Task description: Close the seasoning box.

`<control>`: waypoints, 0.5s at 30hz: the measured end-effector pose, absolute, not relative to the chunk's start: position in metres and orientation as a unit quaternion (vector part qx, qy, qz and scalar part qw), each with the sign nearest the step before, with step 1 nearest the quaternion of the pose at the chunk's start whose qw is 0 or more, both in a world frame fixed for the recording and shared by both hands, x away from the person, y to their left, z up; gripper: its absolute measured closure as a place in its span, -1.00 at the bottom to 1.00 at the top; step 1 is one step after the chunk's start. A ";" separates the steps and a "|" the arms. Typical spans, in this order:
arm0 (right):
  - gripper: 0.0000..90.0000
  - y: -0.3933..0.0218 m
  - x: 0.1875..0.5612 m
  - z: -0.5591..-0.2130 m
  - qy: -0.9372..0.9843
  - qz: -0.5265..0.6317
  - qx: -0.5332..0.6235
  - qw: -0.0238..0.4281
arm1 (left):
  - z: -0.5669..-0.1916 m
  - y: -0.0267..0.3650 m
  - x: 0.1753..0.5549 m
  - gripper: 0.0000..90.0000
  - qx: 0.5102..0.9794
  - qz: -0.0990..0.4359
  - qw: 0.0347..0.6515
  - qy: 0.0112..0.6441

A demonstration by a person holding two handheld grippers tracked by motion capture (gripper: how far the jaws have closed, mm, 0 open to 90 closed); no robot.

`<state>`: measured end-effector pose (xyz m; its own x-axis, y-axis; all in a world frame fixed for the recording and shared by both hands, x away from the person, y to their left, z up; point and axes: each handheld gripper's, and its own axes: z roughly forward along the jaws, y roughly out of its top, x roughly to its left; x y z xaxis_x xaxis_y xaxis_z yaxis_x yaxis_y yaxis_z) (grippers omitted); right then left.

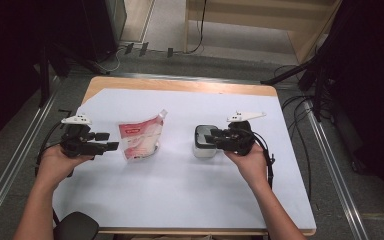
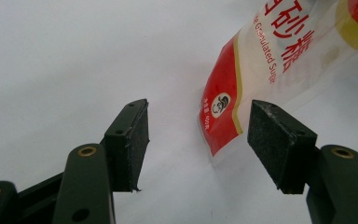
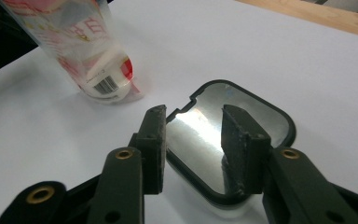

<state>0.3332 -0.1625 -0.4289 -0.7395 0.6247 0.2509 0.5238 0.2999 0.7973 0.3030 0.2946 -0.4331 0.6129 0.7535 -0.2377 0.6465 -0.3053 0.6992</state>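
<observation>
A red and white sugar pouch (image 1: 140, 140) stands upright left of centre on the white sheet (image 1: 180, 185). My left gripper (image 1: 112, 146) is level just left of it, open. In the left gripper view the pouch's lower corner (image 2: 223, 121) lies ahead between the two pads, and my left gripper (image 2: 200, 114) touches none of it. A small pale box with a black-rimmed shiny lid (image 1: 203, 150) sits right of centre. My right gripper (image 1: 211, 137) hangs over it, open. In the right gripper view one corner of the lid (image 3: 256, 112) lies between the spread pads of my right gripper (image 3: 194, 114), with the pouch (image 3: 81, 51) beyond.
The white sheet covers most of a wooden table (image 1: 180, 85), whose far edge shows bare wood. Cables and black stands (image 1: 310, 75) crowd the floor to the right and behind. A black rounded seat (image 1: 75, 227) pokes in at the bottom left.
</observation>
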 end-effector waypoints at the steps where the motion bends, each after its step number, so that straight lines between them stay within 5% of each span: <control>1: 0.34 -0.164 0.333 -0.429 0.804 0.473 0.355 0.056 | -0.433 0.295 0.303 -0.12 0.807 0.067 0.396 0.434; 15: 0.04 -0.200 0.332 -0.431 0.783 0.488 0.379 0.074 | -0.433 0.294 0.303 -0.13 0.803 0.071 0.396 0.440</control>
<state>0.3323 -0.2001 -0.4309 -0.7015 0.6655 0.2548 0.5218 0.2362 0.8197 0.3030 0.2944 -0.4332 0.6022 0.7630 -0.2349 0.6511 -0.2991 0.6976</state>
